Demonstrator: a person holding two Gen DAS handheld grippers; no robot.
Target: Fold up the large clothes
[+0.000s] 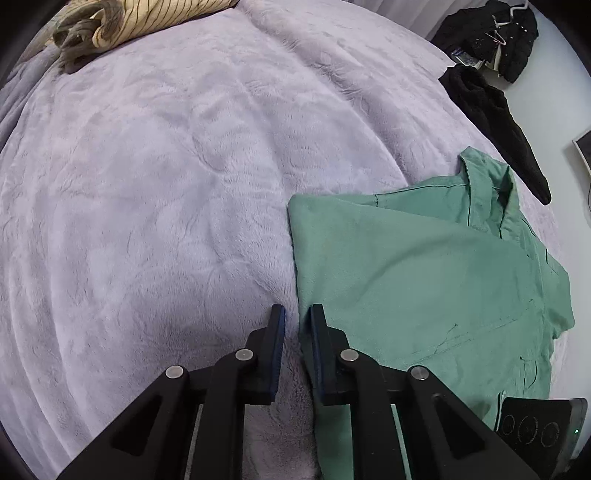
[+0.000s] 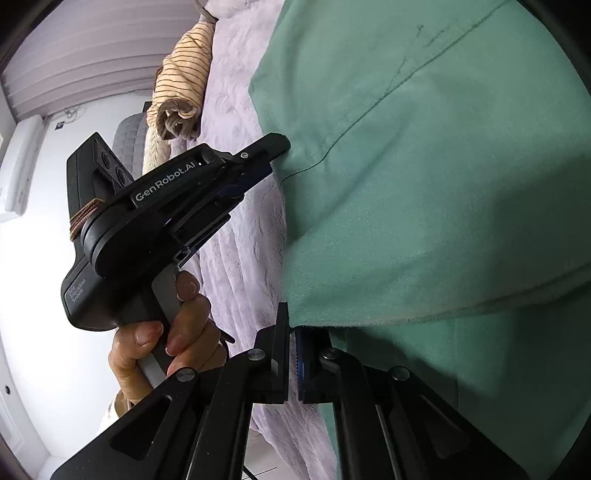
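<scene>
— What covered the bed?

— A pale lilac fleece blanket (image 1: pixel 147 184), spread across nearly the whole of the left claw's view.

— And the garment being folded?

— A green shirt (image 1: pixel 406 277) lay on the blanket near the right edge of the bed. Its collar pointed away from the camera, and one side was folded over the body.

— Anything else on the bed?

— A striped cream top (image 1: pixel 122 22) was bunched at the far end. Black clothes (image 1: pixel 498 37) were heaped on the floor beyond the bed, with one black piece trailing onto the bed's edge.

— How did the claws stand?

— The left claw (image 1: pixel 297 321) pointed down at the near left edge of the shirt, with only a narrow gap between its fingers. The hem ran along the inside of one finger. I could not tell whether the pads pinched it.

— And the right claw?

— The right claw (image 2: pixel 297 325) was closed. The shirt's edge was caught at its tips, and the cloth bulged above them.

— Who held the left one?

— A hand (image 2: pixel 177 339) wrapped round its grip.
</scene>
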